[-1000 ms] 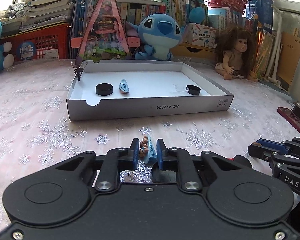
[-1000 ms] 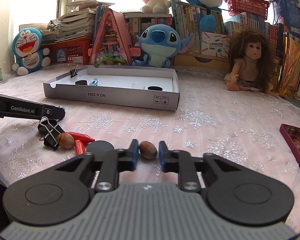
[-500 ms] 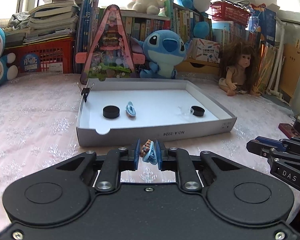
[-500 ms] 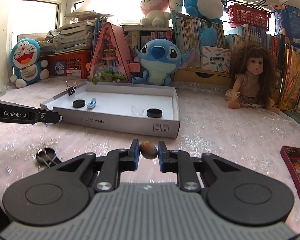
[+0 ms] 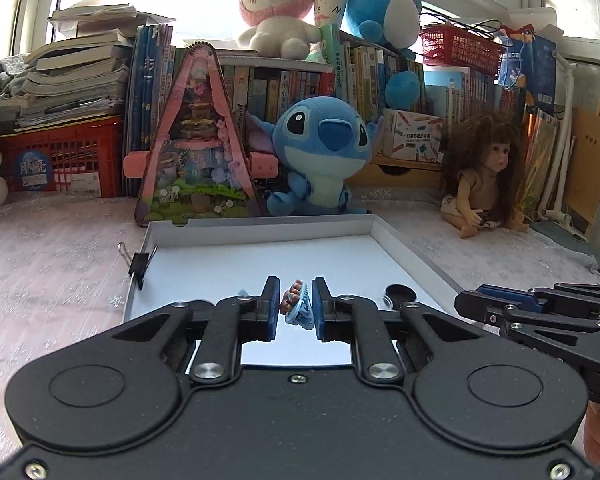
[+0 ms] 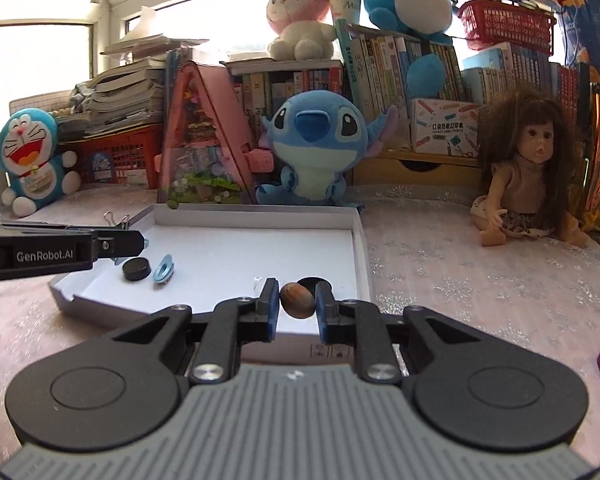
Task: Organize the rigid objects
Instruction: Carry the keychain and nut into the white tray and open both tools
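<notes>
The shallow white cardboard tray (image 6: 358, 248) lies on the pink snowflake-patterned cloth (image 6: 460, 280) that covers the counter, and both grippers hang over its near edge. Inside it, seen from the right wrist, a flat black round cap (image 6: 135, 269) lies toward the left beside a small light-blue toy slipper (image 6: 163, 267) standing on its edge; a second black round cap (image 6: 311, 282) lies near the right wall, partly hidden behind the right gripper's load. A black binder clip (image 5: 139, 265) is clamped on the tray's left wall.

The right gripper (image 6: 297, 307) has its jaws closed narrowly on a brown hazelnut (image 6: 297, 300), which is pinched between the blue pads above the tray's front part. The left gripper (image 5: 296, 307) likewise has its jaws pressed on a small light-blue toy slipper with tiny brown figures on it (image 5: 298, 307), held tilted over the white floor of the tray. In the left wrist view the right gripper shows at the right edge; in the right wrist view the left gripper's black arm reaches in from the left.

Behind the tray stand a pink triangular dollhouse (image 5: 198, 152), a blue plush alien (image 5: 324, 152), and a brown-haired doll (image 6: 532, 176) seated well to the right. Books fill the shelf behind them.
</notes>
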Motion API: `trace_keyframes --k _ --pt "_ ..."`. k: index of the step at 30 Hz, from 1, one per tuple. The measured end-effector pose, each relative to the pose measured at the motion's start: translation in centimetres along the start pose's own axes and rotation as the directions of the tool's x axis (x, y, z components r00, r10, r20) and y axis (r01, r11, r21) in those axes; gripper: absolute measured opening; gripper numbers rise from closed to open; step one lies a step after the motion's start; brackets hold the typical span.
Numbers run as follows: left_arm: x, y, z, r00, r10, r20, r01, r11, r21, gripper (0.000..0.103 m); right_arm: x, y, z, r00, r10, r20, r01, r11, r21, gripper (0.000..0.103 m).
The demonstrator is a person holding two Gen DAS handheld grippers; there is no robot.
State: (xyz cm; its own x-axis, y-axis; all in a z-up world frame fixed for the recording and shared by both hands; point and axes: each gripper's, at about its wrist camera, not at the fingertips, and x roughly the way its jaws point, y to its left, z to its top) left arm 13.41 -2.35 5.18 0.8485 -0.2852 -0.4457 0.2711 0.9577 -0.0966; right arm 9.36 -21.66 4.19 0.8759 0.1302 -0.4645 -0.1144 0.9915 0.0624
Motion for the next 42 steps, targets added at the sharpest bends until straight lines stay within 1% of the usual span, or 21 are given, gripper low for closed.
trace_keyframes --k 4,7,10,12,15,18,25,30,31,32,33,34,35,36,38,39,40,42 --pt "2.9 0.0 0.3 0.999 -0.005 -0.042 0.005 1.000 -0.007 0.016 2.5 -0.1 0.5 0.998 0.022 -0.056 -0.021 1.000 0.024 0.024" --pt "5.5 -0.3 0.5 0.997 -0.004 -0.075 0.007 0.999 0.043 0.016 4.8 -0.1 0.7 0.992 0.028 -0.120 -0.024 0.999 0.037 0.024" --pt "7.6 -0.1 0.7 0.993 0.012 -0.120 -0.008 0.999 0.032 0.016 6.8 -0.8 0.8 0.984 0.047 -0.174 -0.028 0.994 0.110 0.024" --pt "8.5 -0.1 0.5 0.990 0.014 -0.139 -0.010 1.000 0.029 0.016 7.4 -1.0 0.8 0.983 0.052 -0.179 -0.027 0.990 0.139 0.024" --pt "9.4 -0.2 0.2 0.987 0.028 -0.157 -0.021 0.999 0.045 0.016 8.0 -0.7 1.0 0.984 0.038 -0.176 -0.016 0.992 0.125 0.024" --pt "9.9 -0.2 0.0 0.984 0.033 -0.175 -0.026 0.999 0.041 0.016 8.6 -0.4 1.2 0.982 0.032 -0.184 -0.012 0.994 0.111 0.024" --pt "10.4 -0.2 -0.4 0.981 0.040 -0.189 -0.031 0.998 0.049 0.015 9.7 -0.1 1.0 0.980 0.021 -0.197 -0.001 0.995 0.098 0.023" --pt "10.5 -0.6 -0.6 0.983 0.048 -0.179 -0.037 0.997 0.067 0.015 9.8 0.2 1.0 0.981 0.017 -0.193 0.000 0.996 0.087 0.024" --pt "10.4 -0.6 -0.5 0.983 0.044 -0.180 -0.033 0.998 0.062 0.016 9.7 0.1 1.1 0.981 0.023 -0.192 -0.005 0.996 0.093 0.026" --pt "10.3 -0.6 -0.5 0.982 0.040 -0.182 -0.031 0.998 0.055 0.016 9.5 0.1 1.1 0.982 0.025 -0.188 -0.007 0.995 0.098 0.031" --pt "10.1 -0.5 -0.4 0.983 0.036 -0.181 -0.028 0.998 0.048 0.017 9.3 0.0 1.1 0.983 0.025 -0.182 -0.007 0.995 0.098 0.032" --pt "9.7 -0.6 -0.3 0.985 0.032 -0.172 -0.025 0.999 0.043 0.018 9.0 0.0 1.1 0.984 0.027 -0.176 -0.010 0.995 0.095 0.034" --pt "9.3 -0.6 -0.2 0.987 0.027 -0.161 -0.021 0.999 0.041 0.018 8.7 -0.1 1.1 0.985 0.028 -0.170 -0.012 0.996 0.091 0.044" --pt "8.9 -0.6 -0.2 0.989 0.023 -0.149 -0.017 0.999 0.041 0.019 8.4 -0.2 1.2 0.986 0.029 -0.163 -0.015 0.996 0.087 0.047" --pt "8.0 -0.8 0.0 0.991 0.011 -0.134 -0.005 0.999 0.046 0.027 7.7 -0.3 1.3 0.988 0.031 -0.150 -0.019 0.997 0.081 0.048" --pt "7.5 -0.9 0.1 0.992 0.005 -0.126 0.001 0.999 0.048 0.038 7.2 -0.4 1.3 0.989 0.031 -0.142 -0.020 0.997 0.079 0.050" --pt "6.9 -1.0 0.1 0.993 0.003 -0.116 0.002 0.999 0.048 0.044 6.7 -0.4 1.4 0.991 0.032 -0.132 -0.022 0.997 0.077 0.053" --pt "5.8 -1.0 0.1 0.995 0.005 -0.101 0.000 0.999 0.052 0.049 5.7 -0.5 1.4 0.993 0.030 -0.113 -0.022 0.997 0.068 0.059"
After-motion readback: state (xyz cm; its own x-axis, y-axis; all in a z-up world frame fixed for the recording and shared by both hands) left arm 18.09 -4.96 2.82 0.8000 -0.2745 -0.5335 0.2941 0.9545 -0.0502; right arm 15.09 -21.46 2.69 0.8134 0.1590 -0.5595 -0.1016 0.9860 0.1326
